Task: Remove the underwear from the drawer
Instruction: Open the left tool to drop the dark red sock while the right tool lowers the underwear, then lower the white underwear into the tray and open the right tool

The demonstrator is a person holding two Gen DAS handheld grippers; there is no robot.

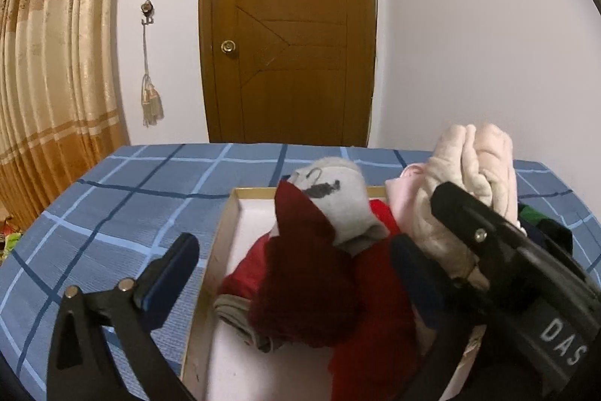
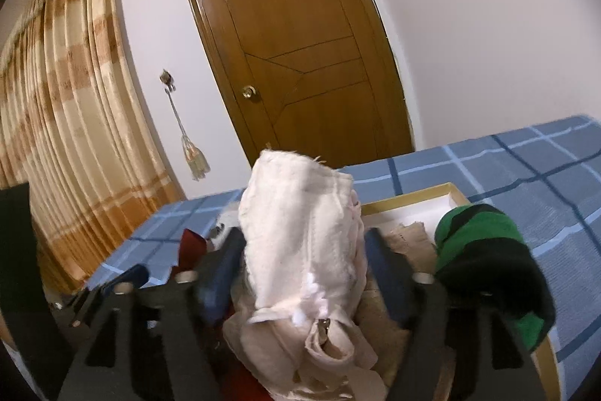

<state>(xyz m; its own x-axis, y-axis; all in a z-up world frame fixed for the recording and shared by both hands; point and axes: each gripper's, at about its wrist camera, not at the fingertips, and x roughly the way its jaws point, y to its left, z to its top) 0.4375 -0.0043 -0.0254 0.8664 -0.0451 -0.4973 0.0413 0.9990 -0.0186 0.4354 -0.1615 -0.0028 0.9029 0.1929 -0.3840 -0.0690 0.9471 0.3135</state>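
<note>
While the cream underwear roll (image 2: 300, 232) stands upright between the right gripper's (image 2: 302, 273) parted, unclenched fingers, the left gripper (image 1: 296, 273) gapes released over red garments (image 1: 311, 284).

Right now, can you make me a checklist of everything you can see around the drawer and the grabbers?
Surface: blue checked bedsheet with the drawer lying on it.
Job's things: cream rolled garment standing up; dark red garment and grey garment with a dark mark in the drawer.
Clutter: green and black roll at the drawer's right side.
Grippers: left gripper open wide, dark red garment between the jaws; right gripper open, either side of the cream rolled garment, pads not pressing.
Cables: nothing seen.
Surroundings: wooden door, striped curtain, tassel on a wall hook.
</note>
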